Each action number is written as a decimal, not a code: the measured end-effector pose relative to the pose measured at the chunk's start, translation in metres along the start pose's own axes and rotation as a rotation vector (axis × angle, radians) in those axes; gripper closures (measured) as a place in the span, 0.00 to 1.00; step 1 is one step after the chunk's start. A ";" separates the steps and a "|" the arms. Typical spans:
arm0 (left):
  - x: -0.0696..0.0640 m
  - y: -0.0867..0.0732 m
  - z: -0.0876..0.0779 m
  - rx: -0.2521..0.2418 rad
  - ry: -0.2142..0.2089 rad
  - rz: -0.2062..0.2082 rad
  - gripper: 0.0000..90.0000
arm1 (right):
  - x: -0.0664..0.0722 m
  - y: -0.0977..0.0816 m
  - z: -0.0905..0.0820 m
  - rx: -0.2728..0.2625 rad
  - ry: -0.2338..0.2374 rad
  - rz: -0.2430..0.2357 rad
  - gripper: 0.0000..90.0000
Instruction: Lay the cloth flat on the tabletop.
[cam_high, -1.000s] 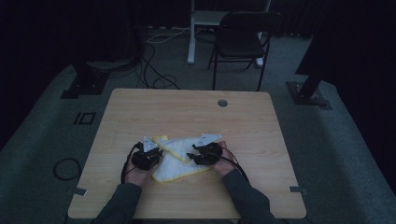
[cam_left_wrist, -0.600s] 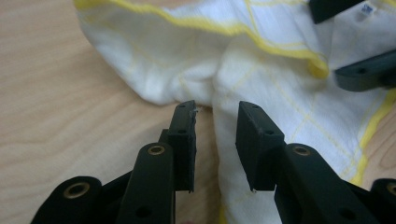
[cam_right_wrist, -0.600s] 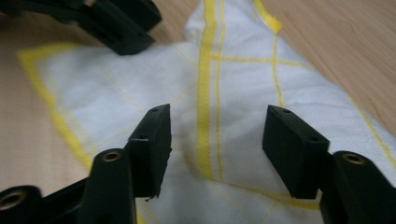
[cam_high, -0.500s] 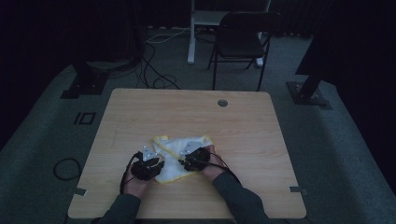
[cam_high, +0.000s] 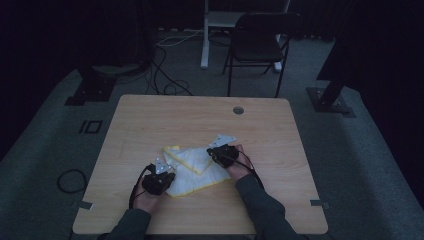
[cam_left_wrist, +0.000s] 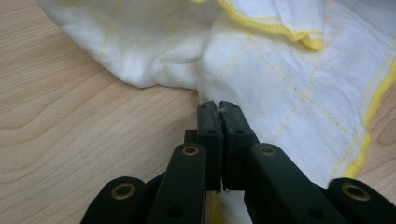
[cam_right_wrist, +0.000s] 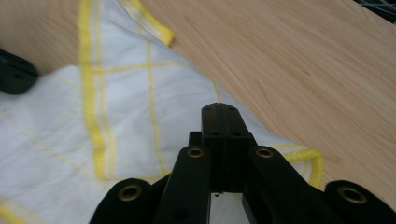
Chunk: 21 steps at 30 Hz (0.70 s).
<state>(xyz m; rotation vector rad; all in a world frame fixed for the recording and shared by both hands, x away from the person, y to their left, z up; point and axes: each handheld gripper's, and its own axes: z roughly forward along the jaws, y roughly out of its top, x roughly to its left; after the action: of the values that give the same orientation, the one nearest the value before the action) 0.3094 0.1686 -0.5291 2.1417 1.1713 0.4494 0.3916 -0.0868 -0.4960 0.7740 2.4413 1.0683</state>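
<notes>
Our left tool (cam_left_wrist: 219, 105) has just squeezed its jaws tight on a bit of the white cloth with yellow edging (cam_left_wrist: 289, 84), and our right tool (cam_right_wrist: 219, 108) has just clamped down on the cloth's edge too. The cloth (cam_high: 197, 167) sits crumpled on the worktop (cam_high: 150, 125), left tool (cam_high: 159, 181) at its 8 o'clock, right tool (cam_high: 224, 150) at 2 o'clock.
</notes>
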 end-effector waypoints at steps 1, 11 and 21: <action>0.000 0.000 0.000 -0.001 0.003 0.000 0.98 | 0.002 0.000 -0.001 -0.011 0.017 -0.010 0.96; 0.000 0.000 0.002 -0.007 0.012 -0.005 0.98 | 0.048 -0.015 0.022 0.033 0.162 -0.125 0.69; 0.003 0.000 -0.004 -0.019 0.028 0.001 0.99 | 0.029 -0.007 0.022 0.072 0.035 -0.105 0.98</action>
<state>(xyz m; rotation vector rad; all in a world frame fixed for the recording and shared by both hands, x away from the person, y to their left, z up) 0.3089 0.1724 -0.5261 2.1260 1.1766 0.4902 0.3785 -0.0606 -0.5187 0.6461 2.5320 0.9677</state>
